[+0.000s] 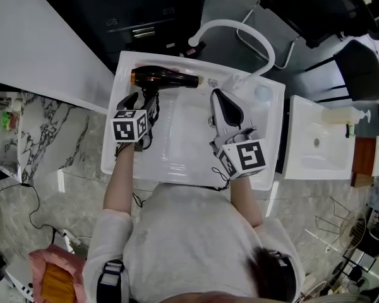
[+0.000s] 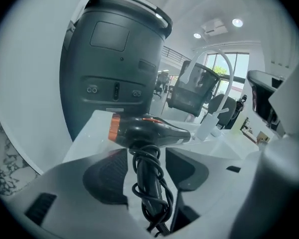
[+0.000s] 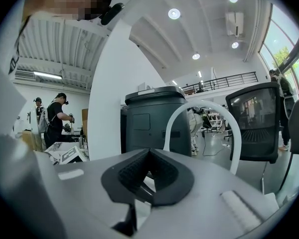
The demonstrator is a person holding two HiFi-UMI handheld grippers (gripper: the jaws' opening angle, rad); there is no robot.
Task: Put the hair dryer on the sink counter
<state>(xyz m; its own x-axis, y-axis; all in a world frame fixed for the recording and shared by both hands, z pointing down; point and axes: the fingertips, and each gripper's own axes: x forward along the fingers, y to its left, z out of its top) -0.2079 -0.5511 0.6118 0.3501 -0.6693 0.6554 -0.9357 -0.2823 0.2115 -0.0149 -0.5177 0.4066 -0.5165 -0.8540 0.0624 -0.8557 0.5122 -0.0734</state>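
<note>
Your left tool stood apart, hair dryer handle between, unpressed; right tool together. Likely rigid, barrel-heavy: take cord-wrapped handle.

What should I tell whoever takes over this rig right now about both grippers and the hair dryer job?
Left gripper: open, jaws either side of the cord-wrapped handle, pads not pressing.
Right gripper: shut, empty, over the basin.
Black hair dryer with orange rear ring: lying on its side on the back rim of the white sink counter, beside the white curved faucet.
Done: dryer looks placed on the counter.
Left: probably just draw the left gripper clear of the handle.
</note>
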